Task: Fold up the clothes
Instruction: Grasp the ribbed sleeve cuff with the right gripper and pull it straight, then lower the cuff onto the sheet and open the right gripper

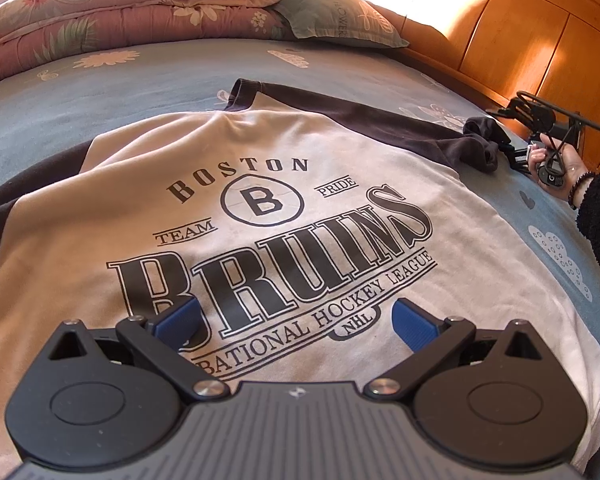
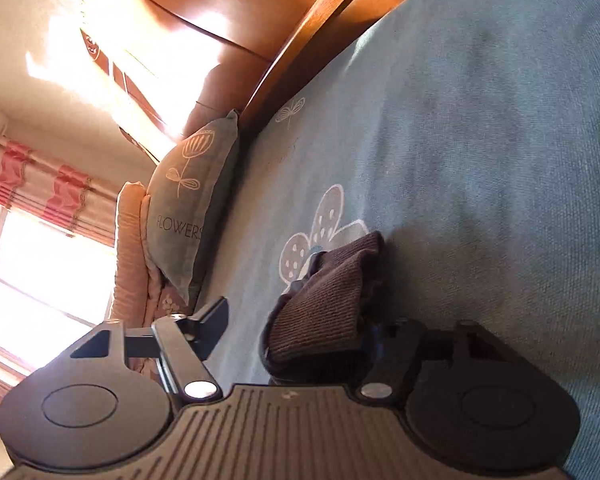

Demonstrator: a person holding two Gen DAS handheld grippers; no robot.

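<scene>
The right gripper (image 2: 296,332) sits spread around the dark cuff (image 2: 324,312) at three o'clock; squeeze first. The left gripper (image 1: 296,322) hangs released over the Bruins sweatshirt (image 1: 260,216).

R gripper (image 2: 296,320) far finger behind cuff (image 2: 324,312)
</scene>
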